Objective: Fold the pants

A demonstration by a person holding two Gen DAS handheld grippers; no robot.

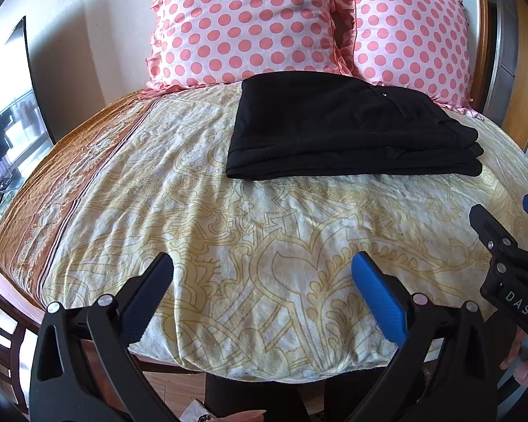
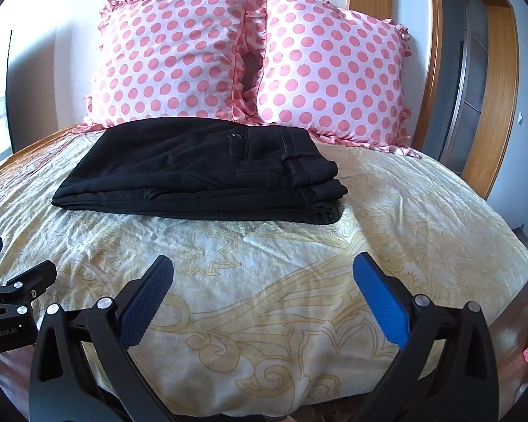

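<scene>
Black pants (image 1: 345, 130) lie folded in a flat stack on the bed, just in front of the pillows; they also show in the right wrist view (image 2: 200, 172), with the waistband and button on top. My left gripper (image 1: 264, 267) is open and empty, well short of the pants over the bed's near end. My right gripper (image 2: 264, 270) is open and empty too, equally far back. The right gripper shows at the right edge of the left wrist view (image 1: 503, 207), and the left gripper at the left edge of the right wrist view (image 2: 14, 256).
The bed has a cream and yellow patterned cover (image 1: 250, 246) (image 2: 299, 281). Two pink polka-dot pillows (image 1: 243, 24) (image 2: 334, 74) lean on the wall behind the pants. A wooden door frame (image 2: 492, 105) stands at the right, a dark screen (image 1: 35, 84) at the left.
</scene>
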